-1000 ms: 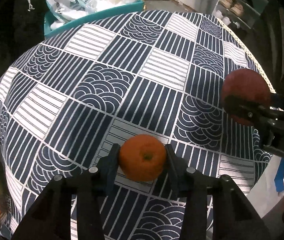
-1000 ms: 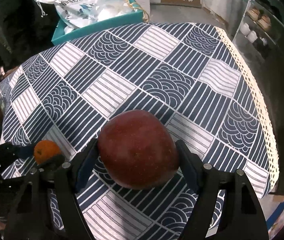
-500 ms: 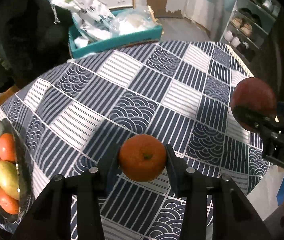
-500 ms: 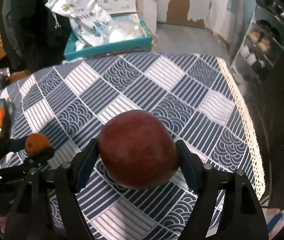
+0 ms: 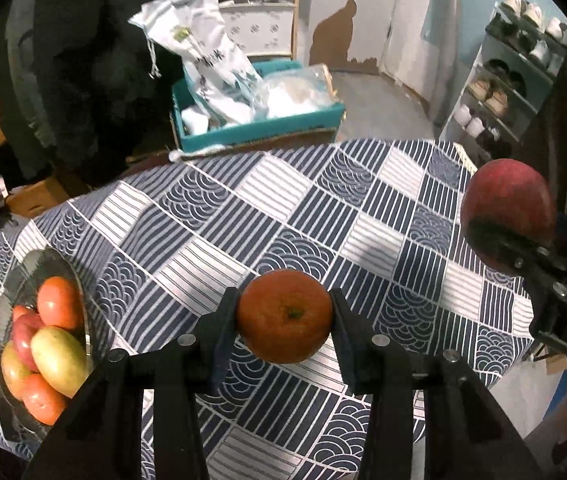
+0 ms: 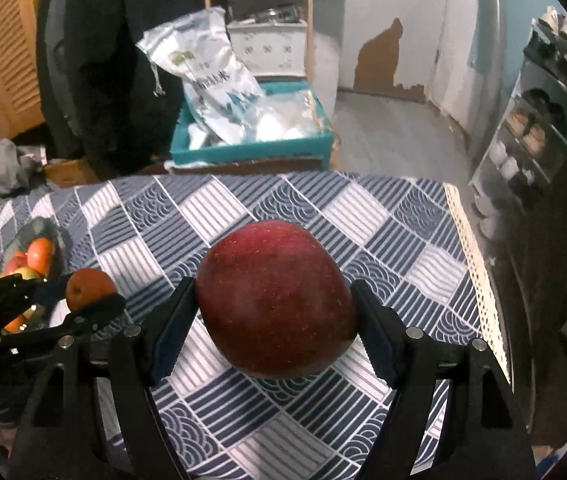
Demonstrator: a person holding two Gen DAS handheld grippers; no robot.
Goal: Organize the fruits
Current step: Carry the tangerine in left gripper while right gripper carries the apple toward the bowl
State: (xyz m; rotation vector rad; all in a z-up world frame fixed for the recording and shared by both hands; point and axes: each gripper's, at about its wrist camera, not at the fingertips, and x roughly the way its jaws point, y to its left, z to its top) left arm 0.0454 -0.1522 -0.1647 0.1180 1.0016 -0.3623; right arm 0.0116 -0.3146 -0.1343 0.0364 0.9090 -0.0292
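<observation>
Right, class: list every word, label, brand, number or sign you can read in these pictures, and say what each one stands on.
"DA": white letters, cut off at the picture's edge, on the black body of the right claw, seen from the left wrist view.
Dark printed characters on the white bag in the teal box: too blurred to read.
Green logo patch on the same bag: unreadable.
Nothing else carries text.

The right gripper (image 5: 495, 236) body shows cut-off white letters "DA".
</observation>
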